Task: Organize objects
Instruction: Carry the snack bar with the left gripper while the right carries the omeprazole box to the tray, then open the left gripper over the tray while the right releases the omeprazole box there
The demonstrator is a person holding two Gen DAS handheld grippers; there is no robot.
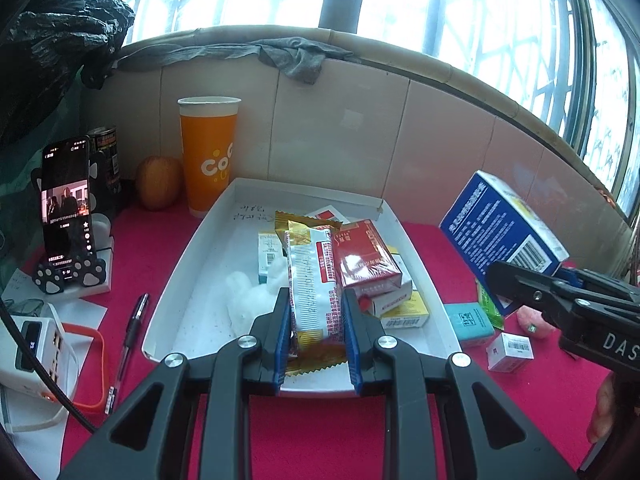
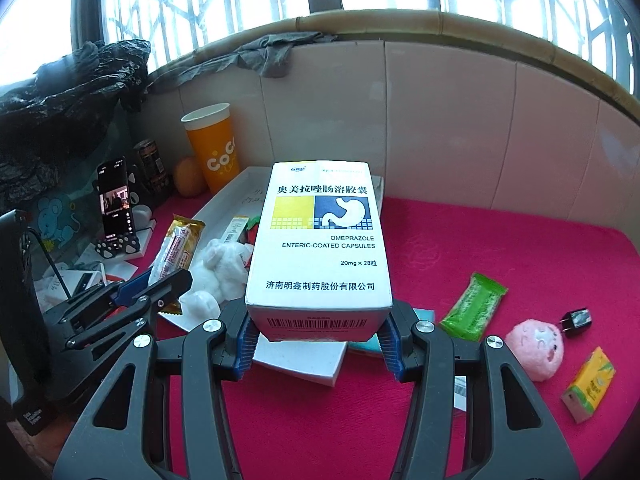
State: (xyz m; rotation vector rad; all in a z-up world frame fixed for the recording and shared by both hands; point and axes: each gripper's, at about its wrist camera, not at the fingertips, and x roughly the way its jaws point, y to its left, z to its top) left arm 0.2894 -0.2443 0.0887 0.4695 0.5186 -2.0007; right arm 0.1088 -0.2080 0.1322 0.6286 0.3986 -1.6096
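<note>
Tray [image 1: 192,264], white, sits on red cloth [image 1: 500,400] by tiled wall, holding red box [image 1: 366,258], small cartons and cotton balls [image 1: 256,296]. Left gripper [image 1: 315,332] clamped on snack packet [image 1: 314,284], held above the tray's near end. Right gripper [image 2: 318,338] clamped on omeprazole box [image 2: 320,236], lifted off the cloth to the right of the tray. On the cloth right of it: green packet [image 2: 474,306], pink plush [image 2: 536,350], yellow carton [image 2: 588,384], black plug [image 2: 576,318]. Orange cup [image 1: 208,156], apple [image 1: 158,182] and phone [image 1: 66,208] on stand left of tray; pen [image 1: 134,328] beside it.
</note>
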